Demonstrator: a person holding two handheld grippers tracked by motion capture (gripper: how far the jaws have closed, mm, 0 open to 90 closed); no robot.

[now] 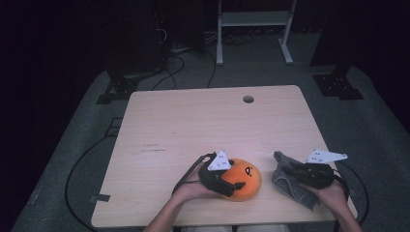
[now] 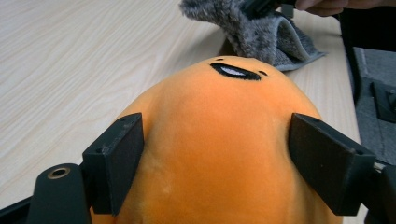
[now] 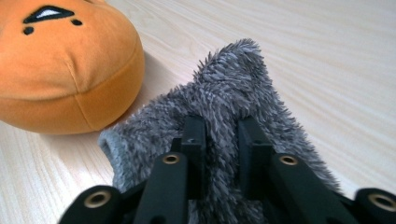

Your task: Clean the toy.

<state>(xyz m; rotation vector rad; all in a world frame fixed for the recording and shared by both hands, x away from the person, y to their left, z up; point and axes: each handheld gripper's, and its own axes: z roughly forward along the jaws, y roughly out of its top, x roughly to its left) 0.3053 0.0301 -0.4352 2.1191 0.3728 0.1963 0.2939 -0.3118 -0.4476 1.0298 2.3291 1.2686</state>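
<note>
An orange plush toy (image 1: pixel 246 178) with a stitched face lies near the front edge of the wooden table (image 1: pixel 193 121). My left gripper (image 1: pixel 231 186) reaches over it from the left. In the left gripper view its two black jaws (image 2: pixel 215 140) lie against both flanks of the plush (image 2: pixel 219 107). To the right, a grey fuzzy cloth (image 1: pixel 286 186) lies crumpled on the table. My right gripper (image 1: pixel 291 170) sits on top of it. In the right gripper view a raised fold of the cloth (image 3: pixel 233 79) fills the narrow gap of that gripper (image 3: pixel 223 135).
A round cable hole (image 1: pixel 248 99) sits near the table's far edge. The cloth lies close to the table's right front corner. Cables and a white frame stand on the dark floor beyond. The plush (image 3: pixel 60 60) is a short way left of the cloth.
</note>
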